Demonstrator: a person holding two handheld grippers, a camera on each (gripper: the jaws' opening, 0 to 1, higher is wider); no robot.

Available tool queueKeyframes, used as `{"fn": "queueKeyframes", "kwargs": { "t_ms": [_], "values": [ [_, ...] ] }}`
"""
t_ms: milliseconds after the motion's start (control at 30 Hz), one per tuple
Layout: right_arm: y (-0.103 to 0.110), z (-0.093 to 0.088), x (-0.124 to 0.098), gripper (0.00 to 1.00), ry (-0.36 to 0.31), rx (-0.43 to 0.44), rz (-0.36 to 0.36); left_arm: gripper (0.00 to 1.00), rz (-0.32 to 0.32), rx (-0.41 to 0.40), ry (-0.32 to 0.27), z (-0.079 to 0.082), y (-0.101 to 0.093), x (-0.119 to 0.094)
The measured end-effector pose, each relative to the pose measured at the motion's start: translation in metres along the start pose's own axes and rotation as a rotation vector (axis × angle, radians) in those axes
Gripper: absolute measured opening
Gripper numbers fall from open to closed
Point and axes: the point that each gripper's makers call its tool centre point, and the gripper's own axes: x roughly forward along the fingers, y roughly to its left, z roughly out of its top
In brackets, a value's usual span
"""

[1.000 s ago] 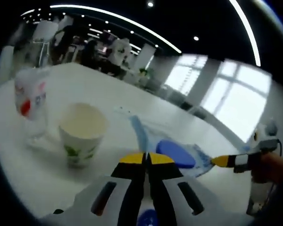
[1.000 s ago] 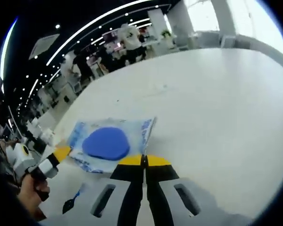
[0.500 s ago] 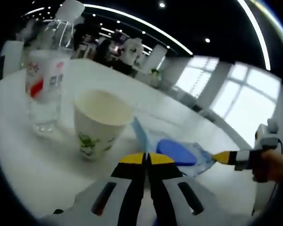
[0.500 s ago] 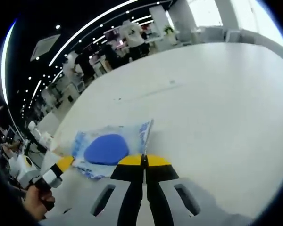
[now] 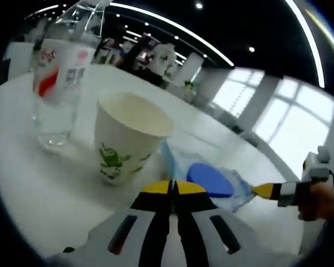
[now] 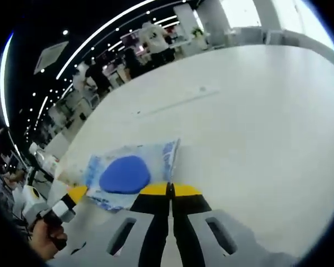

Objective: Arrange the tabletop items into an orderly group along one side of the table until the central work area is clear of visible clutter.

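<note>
1. Table: white tabletop.
2. Bottle: clear plastic water bottle, upper left.
3. Cup: white paper cup, left of centre.
4. Packet: flat blue-printed plastic packet, just beyond the closed left gripper, slightly right.
5. Right gripper: closed, touching the packet's near edge; whether it grips cannot be told.

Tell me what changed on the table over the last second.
The left gripper moved closer to the paper cup and water bottle, which now loom larger in its view; that is camera motion, not theirs. The blue packet appears to lie where it did, between both grippers. The right gripper stayed shut at the packet's edge, the left one shut too. Nothing was taken or released.
</note>
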Motion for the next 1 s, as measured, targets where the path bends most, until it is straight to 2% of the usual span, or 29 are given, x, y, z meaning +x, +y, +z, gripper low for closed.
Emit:
{"fn": "queueKeyframes", "kwargs": {
  "t_ms": [333,467,567,700,733,800,900,967,1000],
  "values": [
    [-0.005,-0.01,0.001,0.01,0.017,0.026,-0.005,0.0,0.03,0.039,0.015,-0.006,0.006,0.002],
    [-0.005,-0.012,0.003,0.02,0.017,-0.012,-0.013,0.01,0.042,0.024,0.014,-0.007,0.008,0.002],
    [-0.007,-0.014,0.003,0.03,0.018,-0.008,-0.021,0.03,0.052,0.045,0.019,-0.009,0.011,0.002],
    [-0.01,-0.019,0.006,0.13,0.026,-0.048,-0.028,0.04,0.055,0.039,0.011,-0.008,0.011,0.002],
    [-0.006,-0.015,0.006,0.16,0.0,-0.071,0.001,0.05,0.057,0.031,0.011,-0.008,0.012,0.002],
    [-0.005,-0.017,0.004,0.22,0.01,-0.06,0.01,0.05,0.055,0.034,0.008,-0.007,0.012,0.002],
    [-0.002,-0.018,0.001,0.26,0.0,-0.037,0.023,0.1,0.054,0.036,0.007,-0.006,0.01,0.0],
    [-0.002,-0.011,-0.003,0.35,-0.055,-0.025,0.019,0.15,0.055,0.035,0.003,-0.005,0.009,-0.002],
    [-0.001,-0.009,-0.004,0.43,-0.07,-0.026,0.02,0.17,0.052,0.034,0.0,-0.004,0.008,-0.003]
  ]
}}
